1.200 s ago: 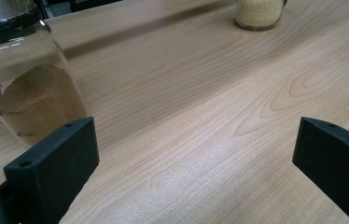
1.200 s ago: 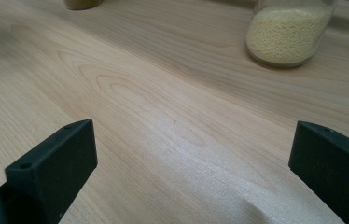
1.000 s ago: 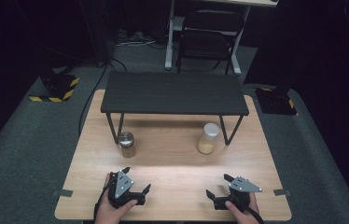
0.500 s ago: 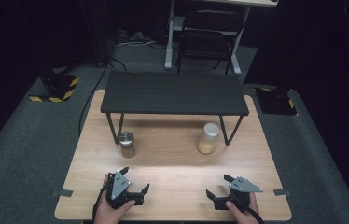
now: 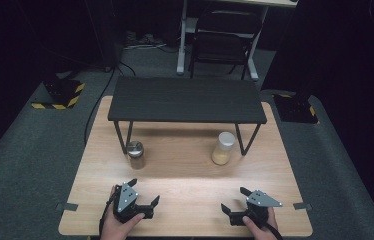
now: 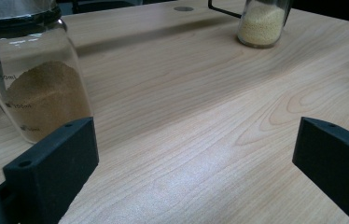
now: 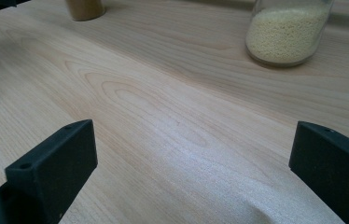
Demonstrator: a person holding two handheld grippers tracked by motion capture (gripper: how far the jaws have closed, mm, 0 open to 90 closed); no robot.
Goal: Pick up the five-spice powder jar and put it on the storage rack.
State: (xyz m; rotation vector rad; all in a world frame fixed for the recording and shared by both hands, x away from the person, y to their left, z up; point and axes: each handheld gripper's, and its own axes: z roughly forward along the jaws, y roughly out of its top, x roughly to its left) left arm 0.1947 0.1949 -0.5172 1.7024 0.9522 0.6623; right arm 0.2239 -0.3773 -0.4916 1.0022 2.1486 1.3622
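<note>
Both sets of tongs — left tongs and right tongs — sit low over the near edge of the surface, jaws spread wide, gripping nothing. Two jars total: the brown-powder jar with a metal lid sits just ahead of the left one, the yellow-grain jar further off by the black shelf. I'd say go in level, straddle the jar's body below the lid — then close gently.
</note>
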